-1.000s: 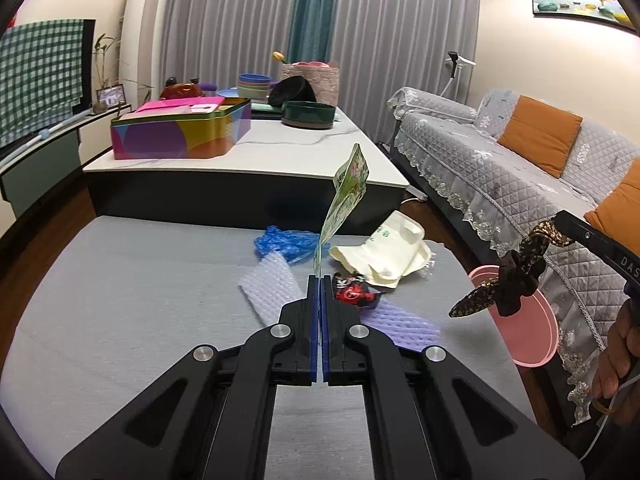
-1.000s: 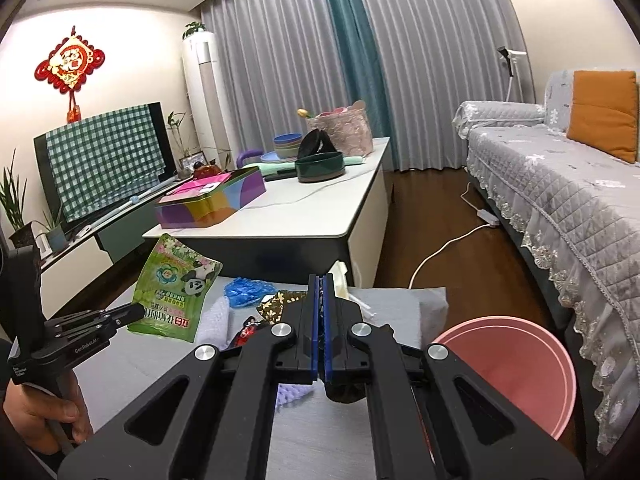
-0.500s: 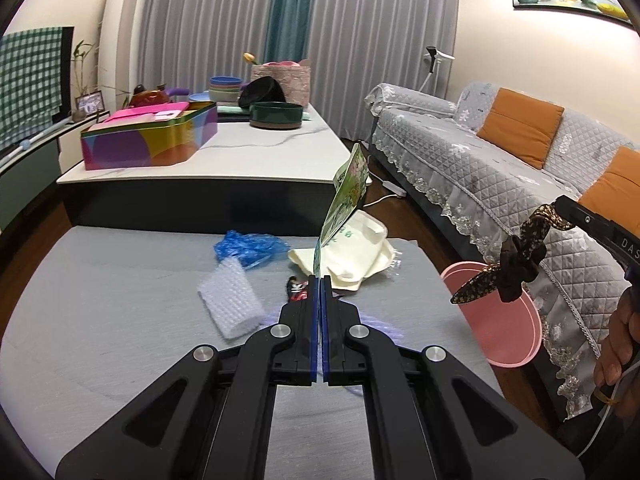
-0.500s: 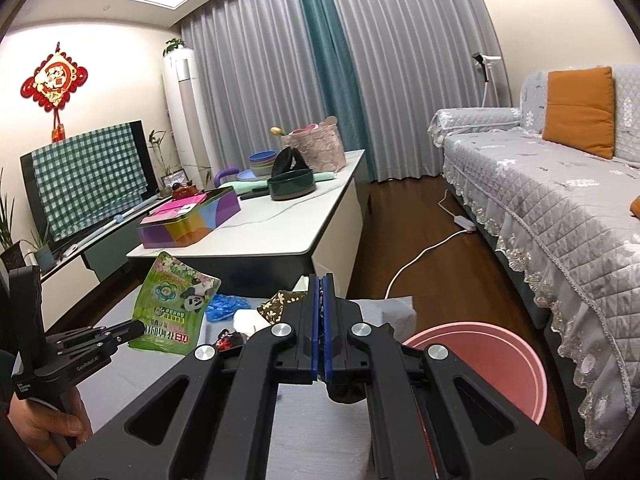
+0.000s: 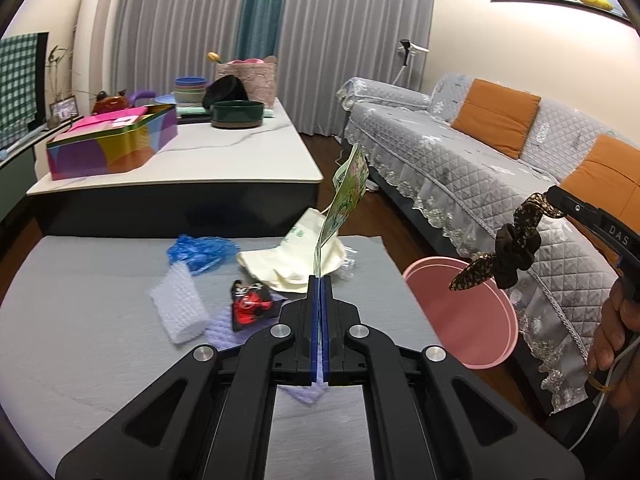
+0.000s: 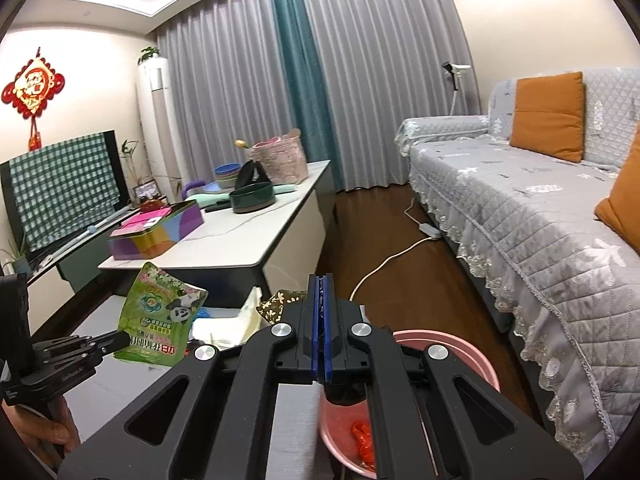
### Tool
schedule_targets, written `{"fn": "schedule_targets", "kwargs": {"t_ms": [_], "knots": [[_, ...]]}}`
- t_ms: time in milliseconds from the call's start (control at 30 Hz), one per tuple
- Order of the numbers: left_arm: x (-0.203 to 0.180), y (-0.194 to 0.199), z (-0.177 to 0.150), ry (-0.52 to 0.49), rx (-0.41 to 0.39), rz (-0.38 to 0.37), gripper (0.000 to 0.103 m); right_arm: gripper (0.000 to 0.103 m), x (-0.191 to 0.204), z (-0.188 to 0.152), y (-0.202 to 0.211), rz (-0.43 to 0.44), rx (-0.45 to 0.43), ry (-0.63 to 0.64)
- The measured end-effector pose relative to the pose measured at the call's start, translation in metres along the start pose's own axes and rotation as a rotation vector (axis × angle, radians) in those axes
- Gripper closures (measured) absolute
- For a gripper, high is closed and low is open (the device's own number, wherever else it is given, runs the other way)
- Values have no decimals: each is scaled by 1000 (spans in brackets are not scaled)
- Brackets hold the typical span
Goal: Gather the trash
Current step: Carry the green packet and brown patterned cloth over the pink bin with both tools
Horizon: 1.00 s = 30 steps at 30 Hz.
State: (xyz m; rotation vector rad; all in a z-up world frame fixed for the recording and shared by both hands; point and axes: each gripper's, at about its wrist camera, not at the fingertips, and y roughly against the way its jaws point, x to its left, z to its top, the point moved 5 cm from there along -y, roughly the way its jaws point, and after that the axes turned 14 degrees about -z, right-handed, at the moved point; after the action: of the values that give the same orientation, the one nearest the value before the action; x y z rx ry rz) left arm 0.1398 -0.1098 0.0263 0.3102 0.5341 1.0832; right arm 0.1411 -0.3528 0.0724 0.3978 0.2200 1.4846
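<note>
A: Right wrist view: grey table top (image 6: pixel 100 312) under both claws, pink bin (image 6: pixel 444 344) just below and ahead of the right gripper (image 6: pixel 320 288). Its jaws are clamped on a dark patterned hair scrunchie (image 6: pixel 276 302), which pokes out to the left of the jaws. One red scrap (image 6: pixel 362 438) lies in the bin.

B: Left wrist view: left gripper (image 5: pixel 319 280) pinched on the bottom edge of a green snack packet (image 5: pixel 348 192), which stands up ahead of the jaws. Bin (image 5: pixel 480 336) sits off to its right, past the table edge.

A: Judgement: carry step. Get each claw squarely over the bin mouth before letting go; the packet is light and may flutter, so go low.

B: Still ahead of the left claw: cream bag (image 5: pixel 292 256), blue plastic (image 5: pixel 200 250), bubble wrap (image 5: pixel 180 306), red wrapper (image 5: pixel 250 306).
</note>
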Motion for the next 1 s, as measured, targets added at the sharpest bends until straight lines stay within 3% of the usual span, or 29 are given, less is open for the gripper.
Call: {"fn": "schedule_targets", "kwargs": {"t_ms": [567,1000], "knots": [[-69,-55,15,-55,48,-125,102,101,-57,6,-10,-121,3,-13],[-121,-107,17,-86,104,-217,102,101,-81,-2,-28,-162,37,-34]]}}
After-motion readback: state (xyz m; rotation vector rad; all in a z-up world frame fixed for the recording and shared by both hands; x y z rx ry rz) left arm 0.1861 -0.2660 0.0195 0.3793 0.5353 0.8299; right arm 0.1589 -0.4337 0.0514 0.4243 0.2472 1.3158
